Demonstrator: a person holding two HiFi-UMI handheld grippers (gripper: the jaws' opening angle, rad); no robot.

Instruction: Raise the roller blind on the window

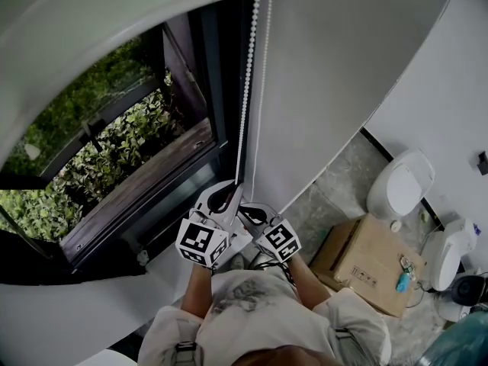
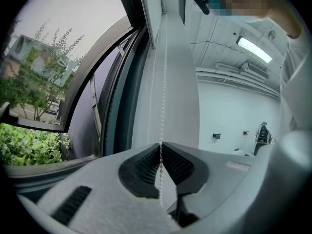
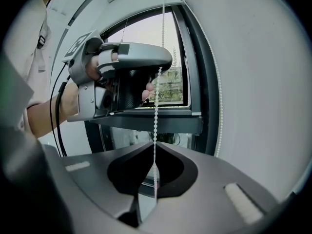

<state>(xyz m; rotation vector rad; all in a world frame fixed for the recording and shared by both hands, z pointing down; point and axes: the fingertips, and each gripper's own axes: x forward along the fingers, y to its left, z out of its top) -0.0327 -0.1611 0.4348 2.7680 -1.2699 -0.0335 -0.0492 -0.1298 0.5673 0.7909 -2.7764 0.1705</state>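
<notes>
A white bead chain hangs beside the dark window frame and comes down to both grippers. The white blind covers the top of the window. My left gripper is shut on the chain, whose beads are pinched between its ribbed pads. Just below and to the right, my right gripper is shut on the same strand. In the right gripper view the left gripper holds the chain higher up. A second strand hangs free along the wall.
Green plants show outside, beyond a brown sill. A white wall stands right of the window. On the floor at the right lie a cardboard box and white round housings.
</notes>
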